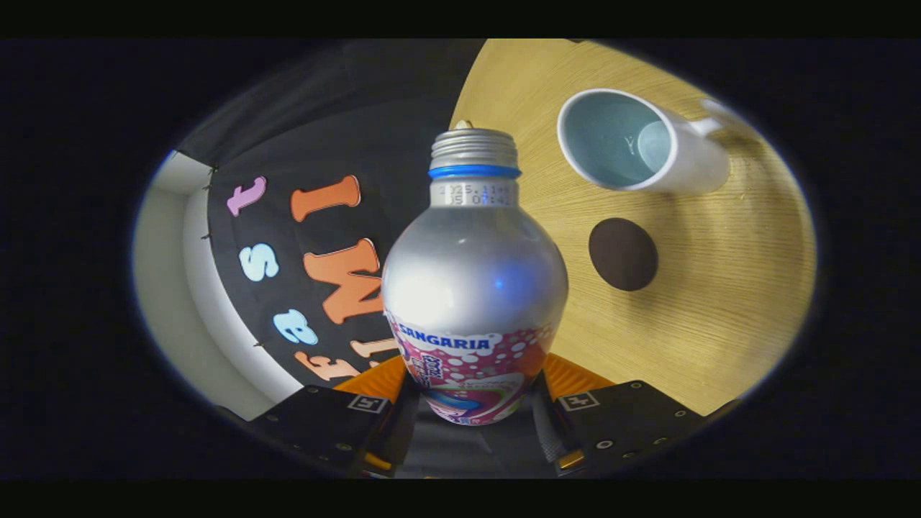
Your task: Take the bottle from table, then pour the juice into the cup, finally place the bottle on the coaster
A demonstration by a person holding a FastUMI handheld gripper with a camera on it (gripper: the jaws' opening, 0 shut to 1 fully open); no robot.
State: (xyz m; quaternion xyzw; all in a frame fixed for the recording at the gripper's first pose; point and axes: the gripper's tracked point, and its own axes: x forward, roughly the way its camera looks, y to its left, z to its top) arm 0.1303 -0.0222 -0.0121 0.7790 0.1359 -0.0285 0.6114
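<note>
**Bottle held tilted beside the worktop, cup and coaster beyond**

The hand-held gripper (471, 392) grasped the bottle (475, 288) by its lower body, one finger pressed against each side of the printed label, with the bottle between them and its neck pointing away from the camera toward 12 o'clock. The bottle was silver above the label, with a blue ring below a bare threaded mouth; no cap sat on it. The whole scene appeared rotated, the wooden worktop (719, 302) rising on the right like a wall, so the bottle was held well off upright relative to that surface.

From the bottle's shoulder, the cup (633, 140) lay at about 2 o'clock, a white mug with a pale blue inside, its opening facing the camera and its handle on the far side. The inside looked empty, though a small mark showed at its bottom. The coaster (623, 254), a dark round disc, rested flat on the worktop at about 3 o'clock from the bottle's shoulder, near the cup but apart from it. Neither touched the bottle.
</note>
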